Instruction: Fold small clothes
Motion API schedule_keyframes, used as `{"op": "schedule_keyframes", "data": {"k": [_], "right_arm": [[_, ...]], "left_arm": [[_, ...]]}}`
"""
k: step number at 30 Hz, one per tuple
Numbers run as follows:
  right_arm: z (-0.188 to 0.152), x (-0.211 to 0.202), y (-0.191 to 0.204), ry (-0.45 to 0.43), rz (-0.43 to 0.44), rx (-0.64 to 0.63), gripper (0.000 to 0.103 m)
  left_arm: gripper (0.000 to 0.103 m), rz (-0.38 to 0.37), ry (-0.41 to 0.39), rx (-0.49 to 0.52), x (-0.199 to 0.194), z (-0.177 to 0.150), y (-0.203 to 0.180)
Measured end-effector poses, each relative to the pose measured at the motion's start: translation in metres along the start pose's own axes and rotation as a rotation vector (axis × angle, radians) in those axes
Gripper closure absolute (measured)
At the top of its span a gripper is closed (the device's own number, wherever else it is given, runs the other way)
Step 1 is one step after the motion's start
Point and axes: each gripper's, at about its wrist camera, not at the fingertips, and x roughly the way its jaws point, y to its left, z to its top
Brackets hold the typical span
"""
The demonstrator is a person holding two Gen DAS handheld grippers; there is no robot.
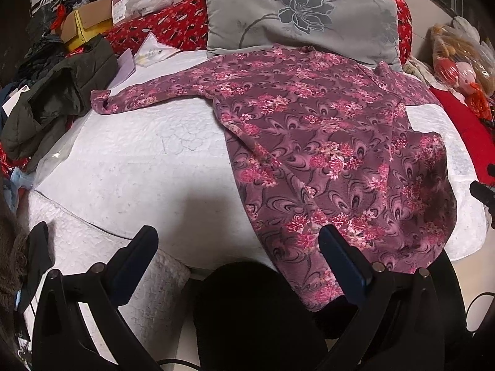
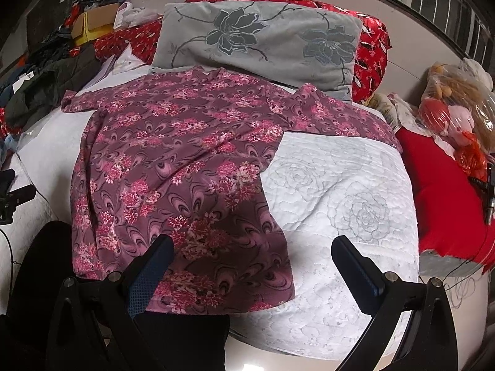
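Observation:
A purple top with pink flowers (image 1: 324,142) lies spread face down on the white quilted bed (image 1: 139,160), sleeves out to both sides, hem hanging over the near edge. It also shows in the right wrist view (image 2: 173,167). My left gripper (image 1: 238,244) is open and empty above the bed's near edge, its right finger over the hem. My right gripper (image 2: 252,252) is open and empty above the hem's right corner, with the bed (image 2: 355,204) under its right finger.
A grey flowered pillow (image 1: 303,15) and a red bedcover (image 1: 173,24) lie at the head. A dark green jacket (image 1: 58,92) and a cluttered pile with a cardboard box (image 1: 86,21) sit left. Bagged soft toys (image 2: 458,114) and a red cloth (image 2: 439,191) lie right.

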Motion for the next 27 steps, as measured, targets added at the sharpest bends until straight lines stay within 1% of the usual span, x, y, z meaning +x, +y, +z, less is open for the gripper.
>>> {"op": "schedule_keyframes", "data": {"k": [18, 27], "right_arm": [[-0.002, 0.009, -0.004, 0.019, 0.007, 0.02, 0.001], [-0.002, 0.011, -0.004, 0.023, 0.01, 0.024, 0.001]], "left_arm": [[0.0, -0.013, 0.036, -0.006, 0.012, 0.002, -0.004], [0.0, -0.017, 0.04, -0.007, 0.014, 0.003, -0.005]]}}
